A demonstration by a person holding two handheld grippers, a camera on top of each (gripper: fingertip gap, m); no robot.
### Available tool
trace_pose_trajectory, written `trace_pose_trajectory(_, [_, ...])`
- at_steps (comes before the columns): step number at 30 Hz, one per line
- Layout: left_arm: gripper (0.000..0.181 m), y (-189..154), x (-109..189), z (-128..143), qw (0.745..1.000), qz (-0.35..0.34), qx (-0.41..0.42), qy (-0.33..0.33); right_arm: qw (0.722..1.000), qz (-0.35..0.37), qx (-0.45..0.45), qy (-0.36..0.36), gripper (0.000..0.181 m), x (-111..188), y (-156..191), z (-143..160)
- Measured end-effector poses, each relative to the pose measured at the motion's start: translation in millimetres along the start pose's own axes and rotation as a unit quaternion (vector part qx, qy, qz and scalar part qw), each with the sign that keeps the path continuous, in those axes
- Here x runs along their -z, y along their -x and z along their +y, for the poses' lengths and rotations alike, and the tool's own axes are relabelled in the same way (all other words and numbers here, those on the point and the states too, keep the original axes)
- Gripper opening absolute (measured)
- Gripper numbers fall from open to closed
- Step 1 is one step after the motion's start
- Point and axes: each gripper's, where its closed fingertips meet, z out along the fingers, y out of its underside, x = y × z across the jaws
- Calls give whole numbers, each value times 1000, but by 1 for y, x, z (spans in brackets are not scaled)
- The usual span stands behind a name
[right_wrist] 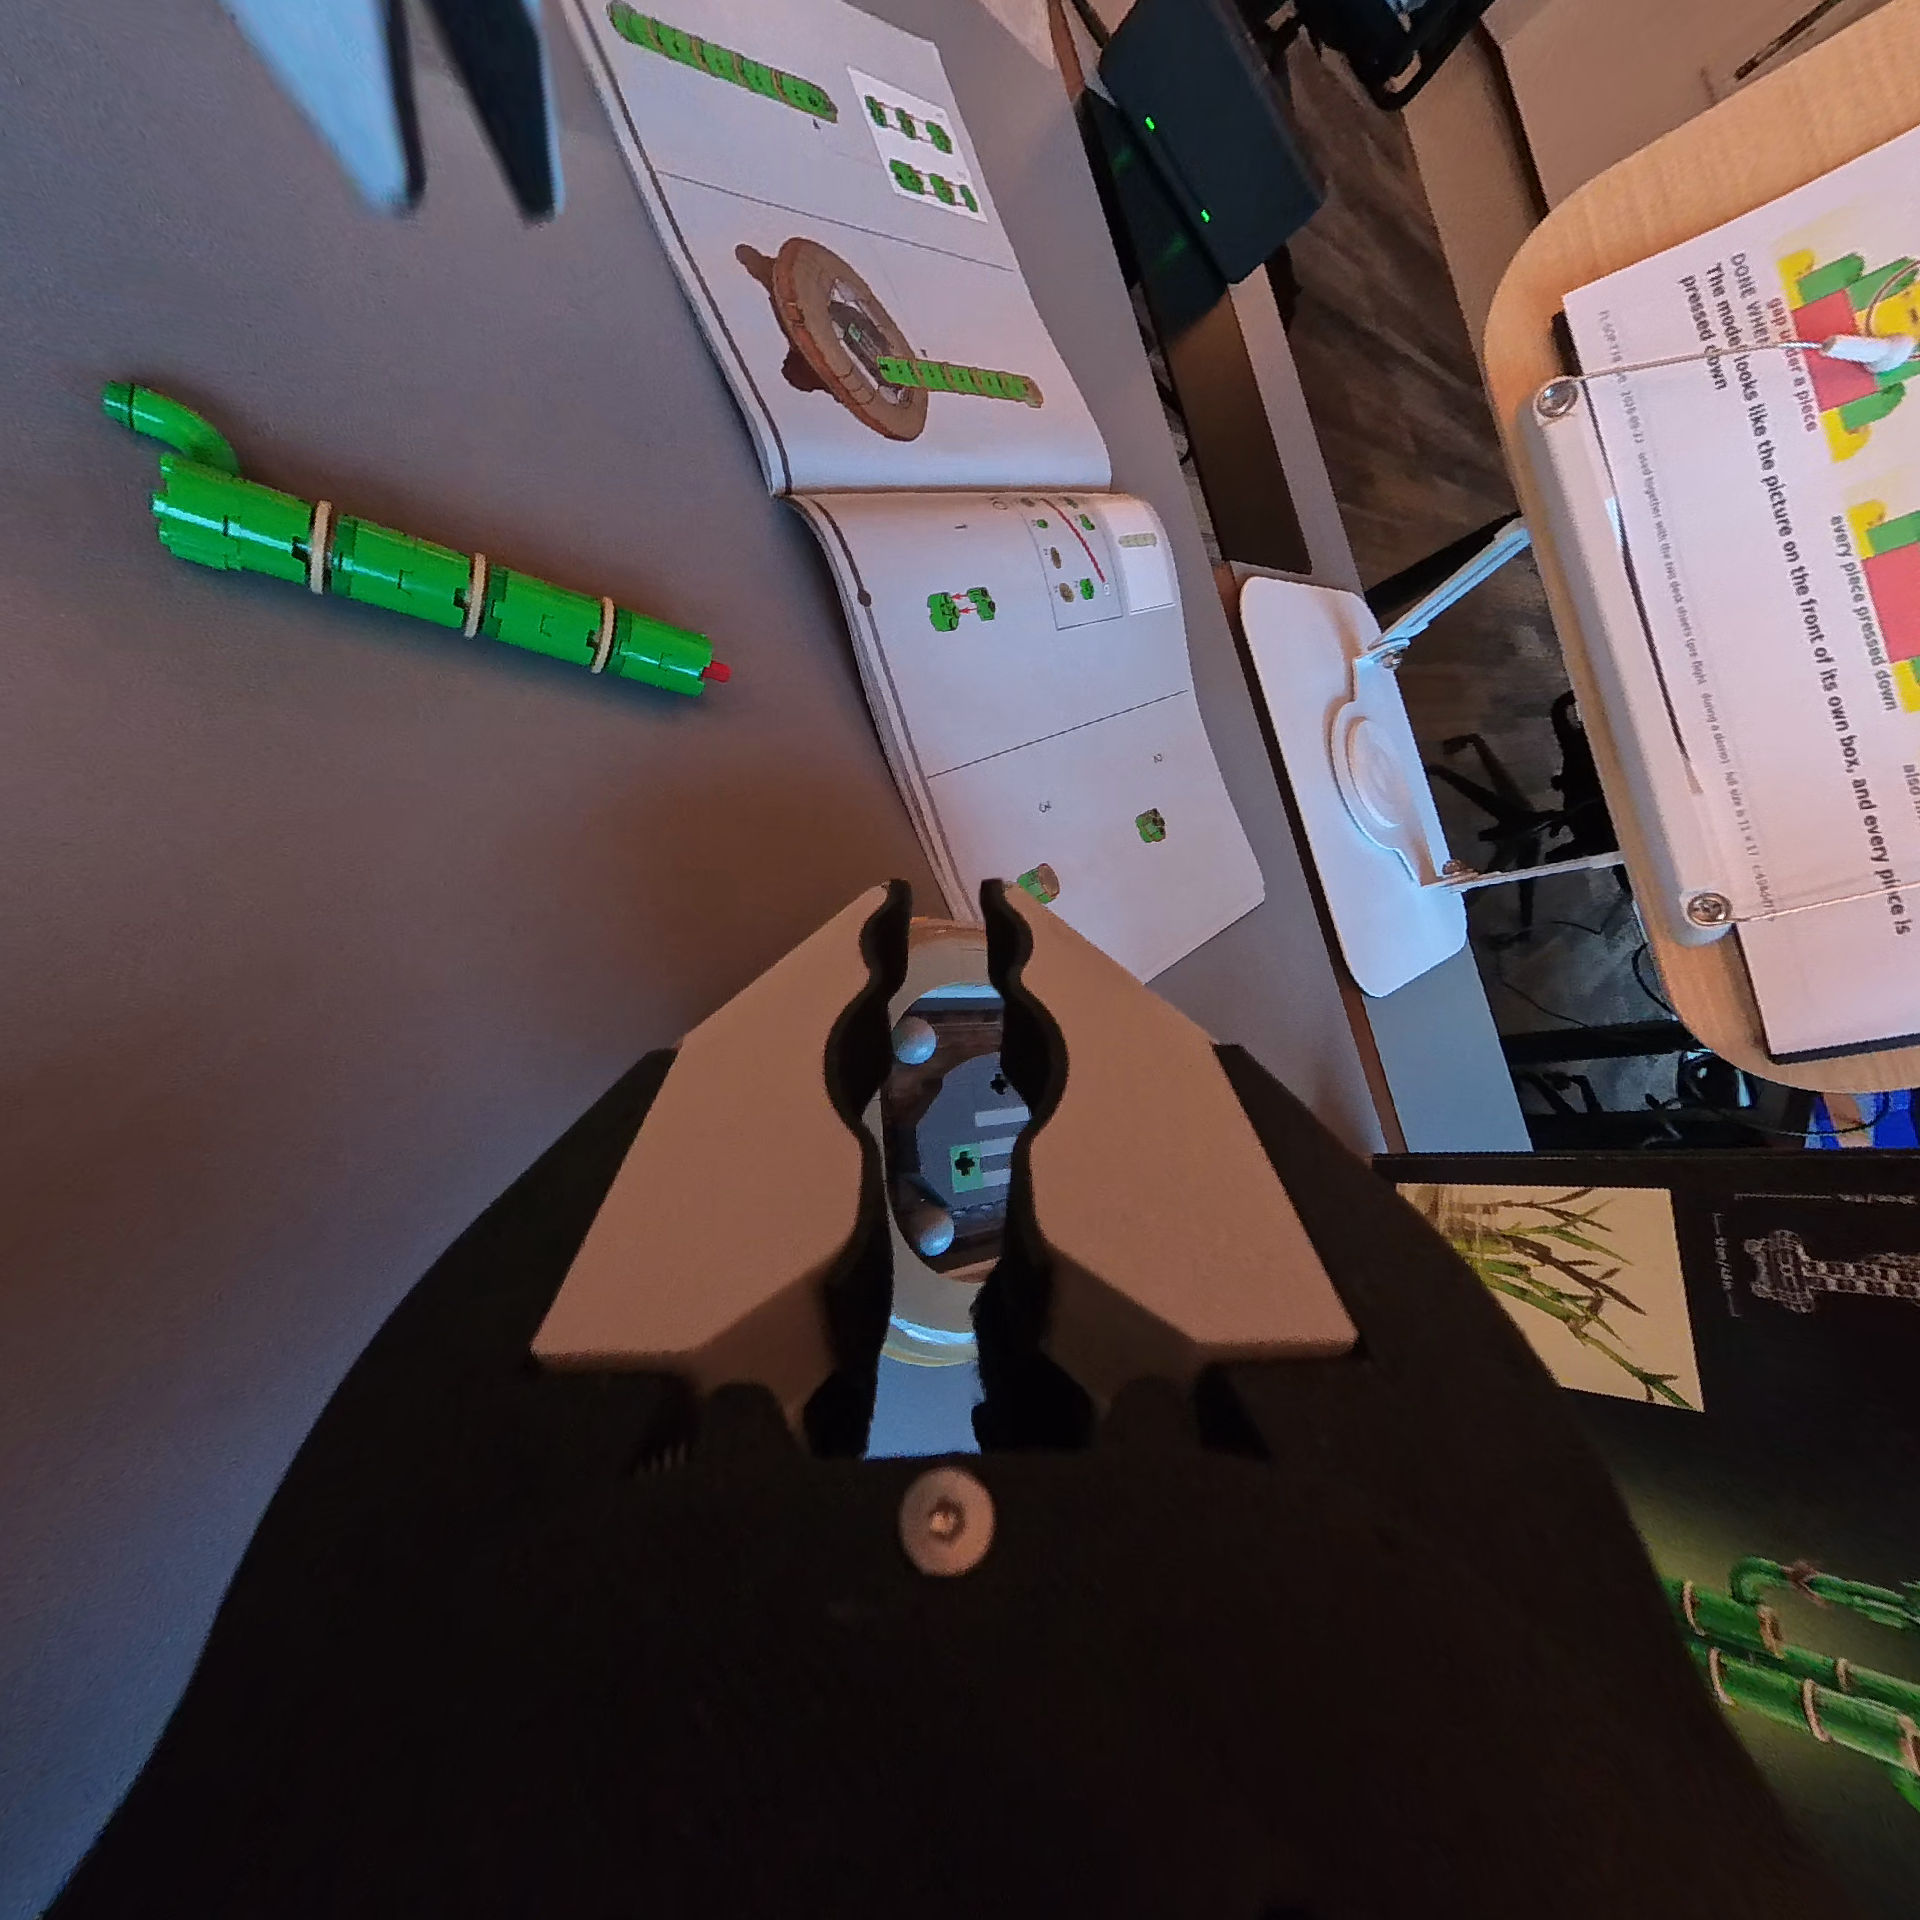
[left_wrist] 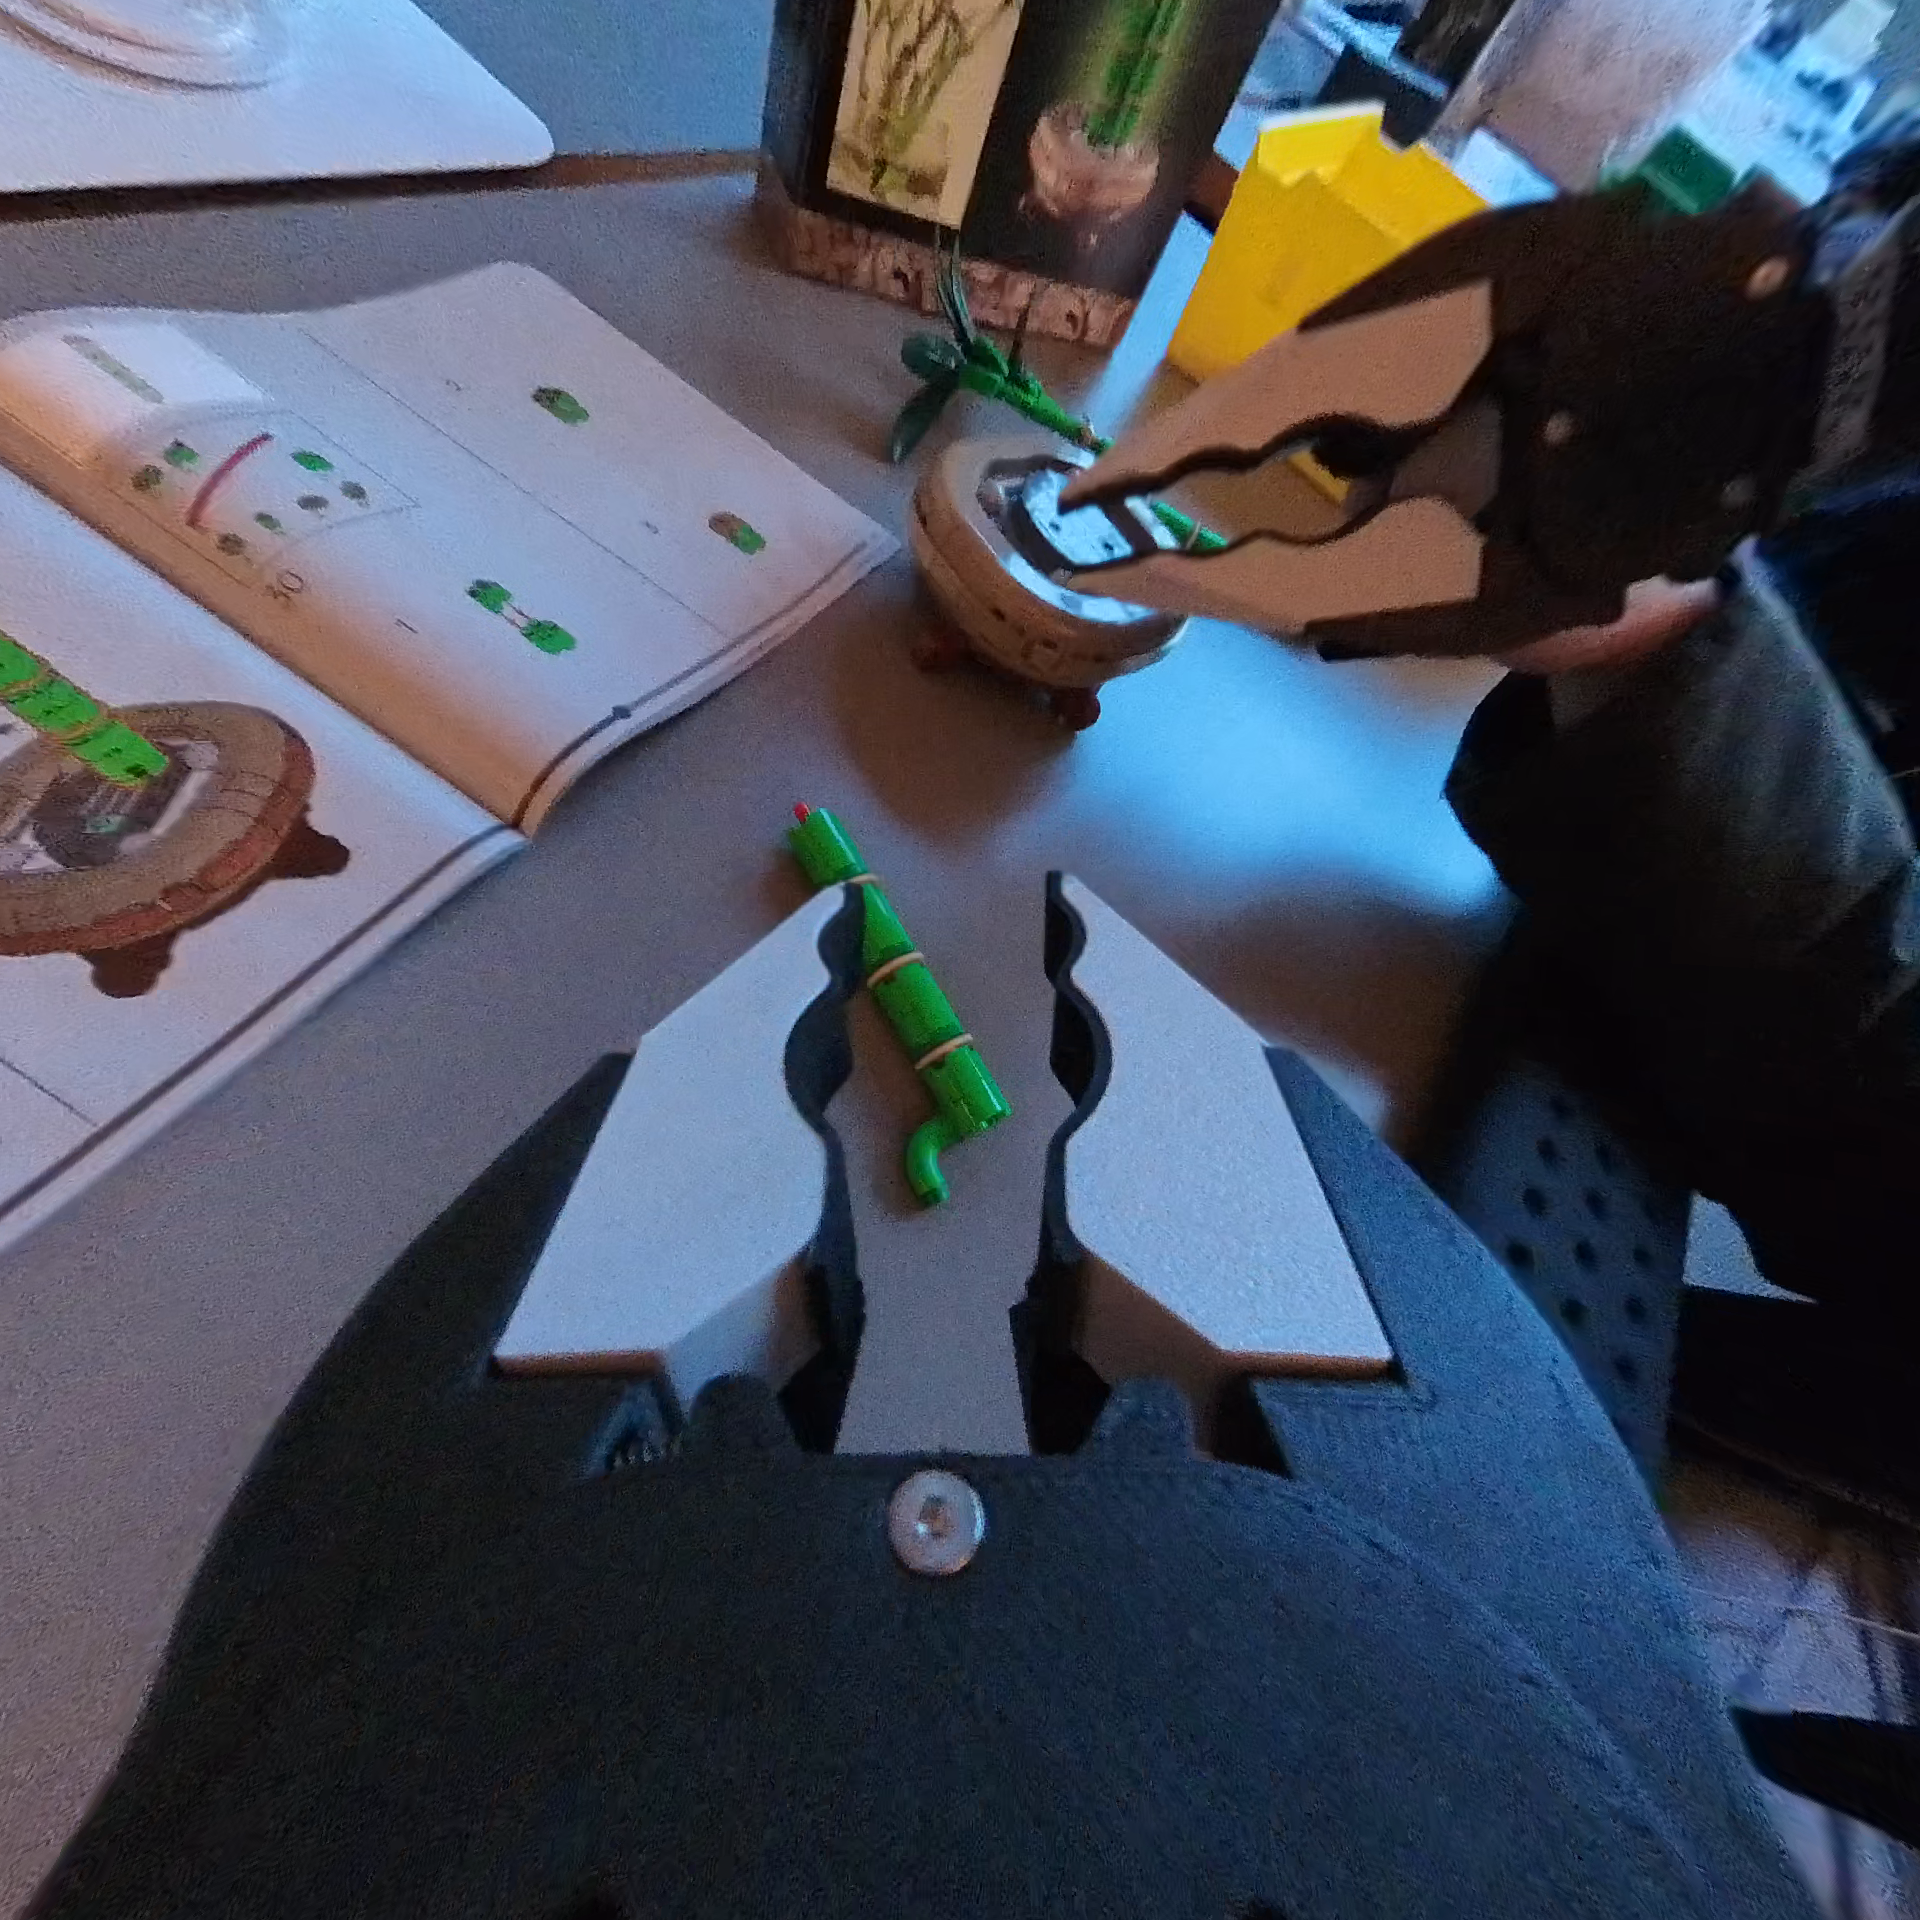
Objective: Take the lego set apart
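A green lego bamboo stalk (left_wrist: 914, 997) with tan rings and a curved end lies flat on the grey table; it also shows in the right wrist view (right_wrist: 416, 571). My left gripper (left_wrist: 948, 894) is open and empty, and hovers just over the stalk, which lies between its fingers. The round tan lego pot (left_wrist: 997, 613) with brown feet stands farther back. My right gripper (left_wrist: 1075, 540) is over the pot's top, with its fingertips at the grey inner part. In its own view the right gripper (right_wrist: 940, 894) is narrowly open, and the pot (right_wrist: 935, 945) shows through the gap.
An open instruction booklet (left_wrist: 416, 540) lies to the left. A leafy green stalk (left_wrist: 977, 374) lies behind the pot, in front of the dark set box (left_wrist: 966, 135). A yellow box (left_wrist: 1299, 239) stands at the back right. A person's dark clothing (left_wrist: 1714, 935) is at the right.
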Motion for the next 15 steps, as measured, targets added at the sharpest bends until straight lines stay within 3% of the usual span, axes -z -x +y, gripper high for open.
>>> trace_pose_trajectory(4, [48,0,-26,32,995,-47,-42,83,1000,1,3,-3,13,0,0,-2])
trace_pose_trajectory(8, [50,4,-44,57,984,-71,-66,148,1000,1,2,-4,13,0,1,-4])
trace_pose_trajectory(9, [48,6,-47,62,981,-77,-78,163,1000,-1,0,-5,13,0,1,-4])
trace_pose_trajectory(11, [22,11,-48,62,975,-97,-110,164,1000,-5,-9,-14,13,0,2,-7])
trace_pose_trajectory(15, [17,6,-41,55,971,-66,-172,153,997,-36,-44,-46,14,-1,9,-16])
